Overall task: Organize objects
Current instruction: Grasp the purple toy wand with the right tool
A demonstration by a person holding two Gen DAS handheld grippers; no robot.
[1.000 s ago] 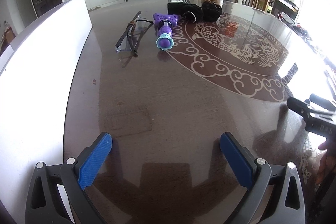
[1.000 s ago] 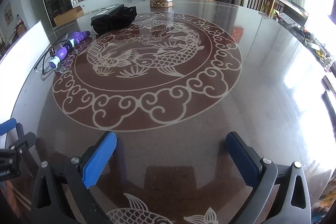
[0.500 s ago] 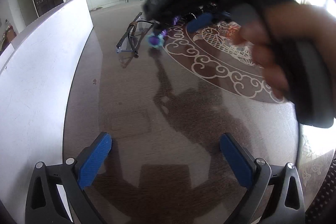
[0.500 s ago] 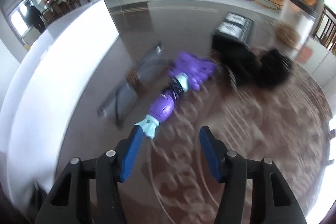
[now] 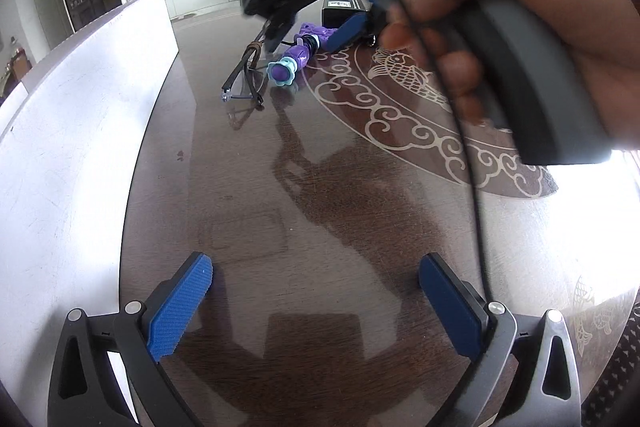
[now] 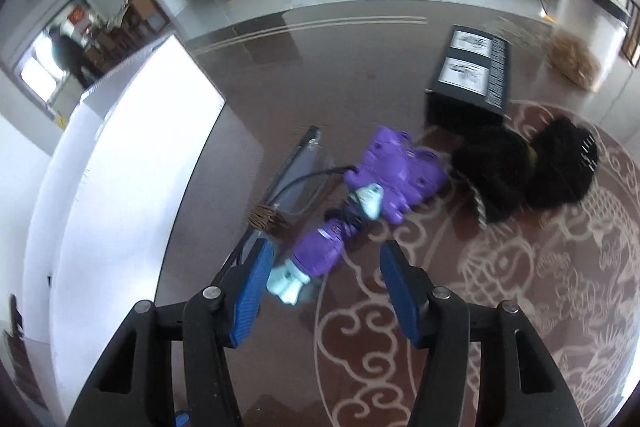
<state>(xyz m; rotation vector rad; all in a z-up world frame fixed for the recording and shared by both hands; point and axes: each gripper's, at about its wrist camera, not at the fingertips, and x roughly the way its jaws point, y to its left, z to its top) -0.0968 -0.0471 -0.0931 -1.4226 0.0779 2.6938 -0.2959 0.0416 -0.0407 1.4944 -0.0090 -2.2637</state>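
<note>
hovering over the dark glossy table (image 6: 360,75), the right gripper (image 6: 324,283) has its blue pads apart on either side of the teal end of the purple toy (image 6: 352,207), not gripping it. the toy lies just beside the glasses (image 6: 288,187), with the black box (image 6: 468,79) and black furry items (image 6: 524,167) beyond it. nearer than the toy, the left gripper (image 5: 316,303) is spread wide, holding nothing.

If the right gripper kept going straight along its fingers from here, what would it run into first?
Most likely the purple toy: the open right gripper already has the toy's pale blue end between its fingers. Beyond it lie the toy's wider purple body and the fuzzy black items. Height above the table is unclear.
</note>
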